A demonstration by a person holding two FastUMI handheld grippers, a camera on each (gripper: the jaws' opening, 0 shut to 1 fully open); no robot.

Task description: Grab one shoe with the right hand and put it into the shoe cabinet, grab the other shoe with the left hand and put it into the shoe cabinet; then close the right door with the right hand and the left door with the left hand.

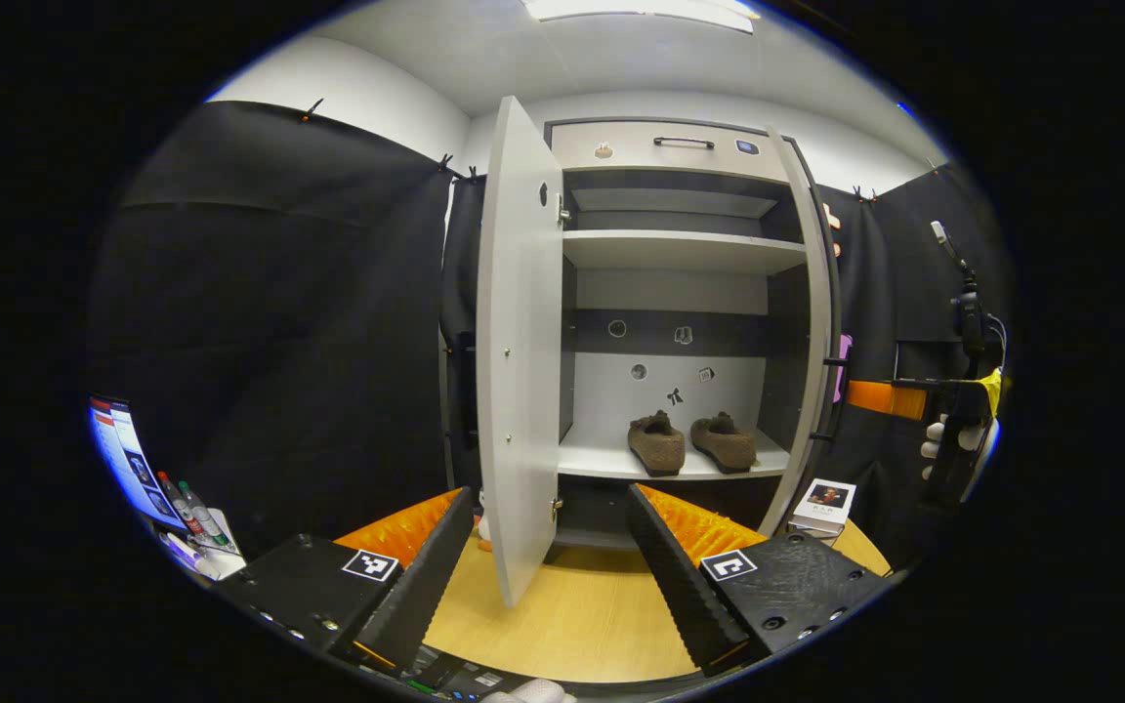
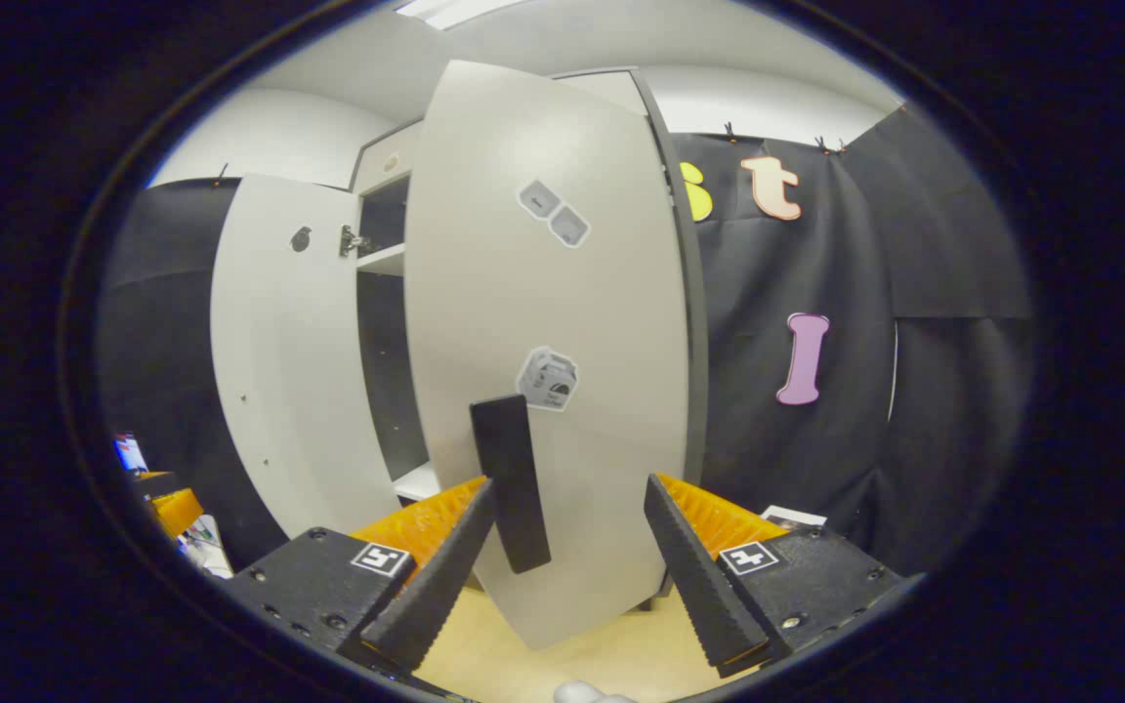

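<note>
Two brown shoes (image 1: 657, 441) (image 1: 724, 440) sit side by side on the lower shelf (image 1: 611, 459) of the grey shoe cabinet (image 1: 680, 146). Both doors stand open: the left door (image 1: 519, 371) swings toward me, and the right door (image 1: 812, 322) shows edge-on. My left gripper (image 1: 551, 491) is open and holds nothing, in front of the left door's lower edge. In the right gripper view, my right gripper (image 2: 567, 484) is open at the outer face of the right door (image 2: 562, 322). That door's black handle (image 2: 512, 483) lies between the fingers, close to the left one. A gloved hand holds the right gripper (image 1: 953, 410) at the far right.
The cabinet stands on a light wooden table (image 1: 572, 615). A small box with a picture (image 1: 826, 503) lies by the right door's foot. A monitor (image 1: 123, 459) and bottles (image 1: 189, 508) are at the far left. A camera on a stand (image 1: 963, 293) rises at the right.
</note>
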